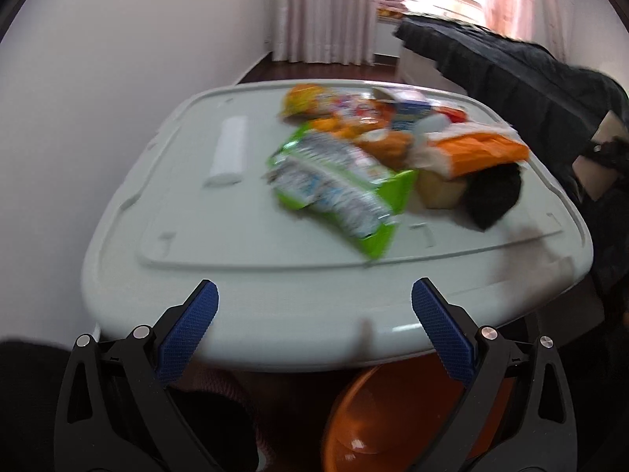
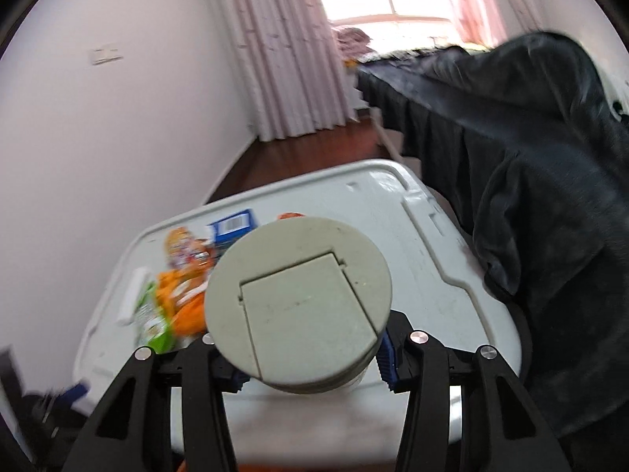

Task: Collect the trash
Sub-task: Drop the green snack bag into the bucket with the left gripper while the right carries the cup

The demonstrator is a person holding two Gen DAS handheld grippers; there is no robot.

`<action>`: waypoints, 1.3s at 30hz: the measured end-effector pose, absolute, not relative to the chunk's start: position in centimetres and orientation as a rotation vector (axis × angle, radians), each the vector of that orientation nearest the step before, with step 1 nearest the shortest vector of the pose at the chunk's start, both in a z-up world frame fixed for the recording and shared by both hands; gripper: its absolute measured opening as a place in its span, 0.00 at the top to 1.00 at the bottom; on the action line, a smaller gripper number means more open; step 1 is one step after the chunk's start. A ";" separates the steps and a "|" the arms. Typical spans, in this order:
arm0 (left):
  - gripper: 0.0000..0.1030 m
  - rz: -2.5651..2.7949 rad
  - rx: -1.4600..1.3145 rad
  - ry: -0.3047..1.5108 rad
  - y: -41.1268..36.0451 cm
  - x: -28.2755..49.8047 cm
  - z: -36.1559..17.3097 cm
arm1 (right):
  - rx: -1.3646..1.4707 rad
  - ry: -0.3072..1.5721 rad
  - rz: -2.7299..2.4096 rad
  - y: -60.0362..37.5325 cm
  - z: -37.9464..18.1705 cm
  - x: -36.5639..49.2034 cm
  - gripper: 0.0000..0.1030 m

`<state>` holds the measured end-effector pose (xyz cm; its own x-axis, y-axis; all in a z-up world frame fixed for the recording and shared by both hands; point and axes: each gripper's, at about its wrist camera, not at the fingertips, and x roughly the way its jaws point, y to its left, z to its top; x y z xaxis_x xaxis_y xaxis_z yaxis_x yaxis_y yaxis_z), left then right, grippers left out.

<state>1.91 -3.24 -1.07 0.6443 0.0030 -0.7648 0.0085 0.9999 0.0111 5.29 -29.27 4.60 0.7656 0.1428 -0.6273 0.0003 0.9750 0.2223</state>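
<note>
**A:** What is the right hand-held gripper (image 2: 310,365) doing?

**B:** Its blue-padded jaws are clamped on the sides of a round grey-green plastic canister (image 2: 298,310). The canister's flat end, with a square recessed panel, faces the camera and sits raised above the pale grey plastic counter (image 2: 440,275).

**A:** And the left hand-held gripper (image 1: 314,295)?

**B:** Jaws spread wide, nothing between them, at the near edge of the counter.

**A:** Where is the trash?

**B:** Piled mid-counter: a crumpled green and silver snack wrapper (image 1: 338,181) nearest, an orange and white bag (image 1: 475,149) to its right, touching more orange wrappers (image 1: 318,104) and a blue carton (image 1: 412,110) behind. A white roll (image 1: 232,149) lies apart on the left. An orange plastic bin (image 1: 393,417) sits below the counter's near edge.

**A:** Anything else?

**B:** A dark jacket (image 2: 550,196) drapes on the right.
</note>
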 end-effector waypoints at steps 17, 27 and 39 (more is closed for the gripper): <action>0.12 0.099 0.114 0.897 -5.9 12.8 -5.3 | 0.285 0.732 0.168 -29.2 2.8 3.6 0.53; 0.54 0.001 0.050 0.790 -4.6 10.2 -2.9 | 0.208 0.745 0.190 -27.4 2.4 3.7 0.53; 0.53 -0.321 0.074 0.726 -5.2 -3.5 5.7 | 0.123 0.774 0.311 -23.9 5.1 -2.0 0.52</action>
<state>-3.50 -5.20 5.72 0.7016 -0.2623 -0.6626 0.3132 0.9487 -0.0439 -2.04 -23.92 5.06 0.6722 0.3203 -0.6676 -0.2304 0.9473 0.2225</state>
